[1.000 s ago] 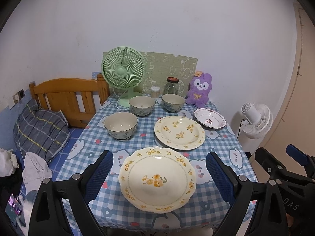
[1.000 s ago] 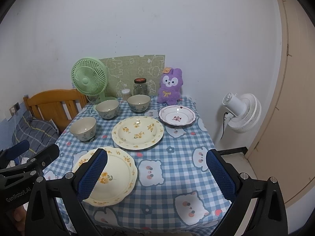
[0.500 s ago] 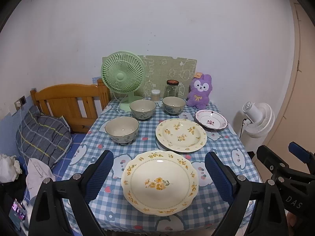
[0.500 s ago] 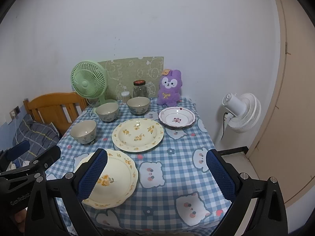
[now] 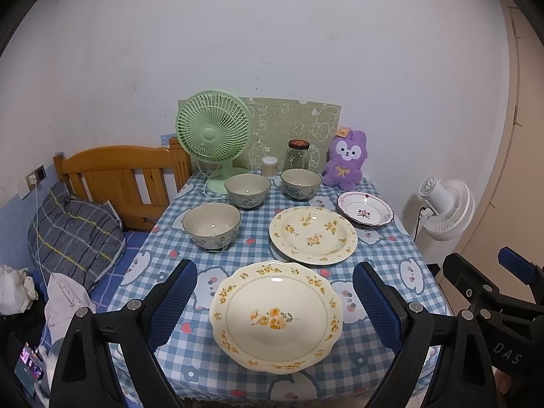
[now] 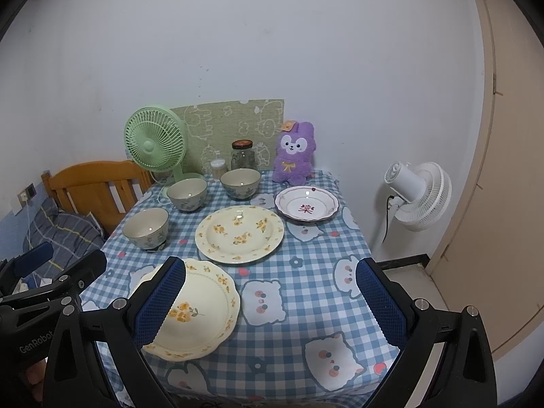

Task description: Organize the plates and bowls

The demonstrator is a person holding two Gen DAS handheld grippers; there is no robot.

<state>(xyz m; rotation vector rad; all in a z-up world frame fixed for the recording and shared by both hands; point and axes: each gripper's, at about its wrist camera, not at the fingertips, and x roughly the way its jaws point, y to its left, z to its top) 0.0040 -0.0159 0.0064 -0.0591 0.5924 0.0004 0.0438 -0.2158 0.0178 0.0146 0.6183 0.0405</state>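
Note:
On the blue checked table a scalloped cream plate with yellow flowers (image 5: pixel 275 314) (image 6: pixel 200 312) lies nearest. Behind it is a round yellow-flower plate (image 5: pixel 312 234) (image 6: pixel 239 233), then a small red-rimmed plate (image 5: pixel 364 208) (image 6: pixel 307 203). Three cream bowls stand at left and back: (image 5: pixel 211 226), (image 5: pixel 247 190), (image 5: pixel 301 183). My left gripper (image 5: pixel 274 301) is open and empty, above the near plate. My right gripper (image 6: pixel 270 301) is open and empty, above the table's right front.
A green desk fan (image 5: pixel 214 136), a glass jar (image 5: pixel 298 154), a cotton-swab pot (image 5: pixel 269 166) and a purple plush rabbit (image 5: pixel 346 158) stand along the back edge by the wall. A wooden bed frame (image 5: pixel 119 176) is at left, a white floor fan (image 5: pixel 445 204) at right.
Both grippers have drawn back and risen slightly; the table looks a little smaller and lower. Nothing on the table moved, and both grippers stayed open.

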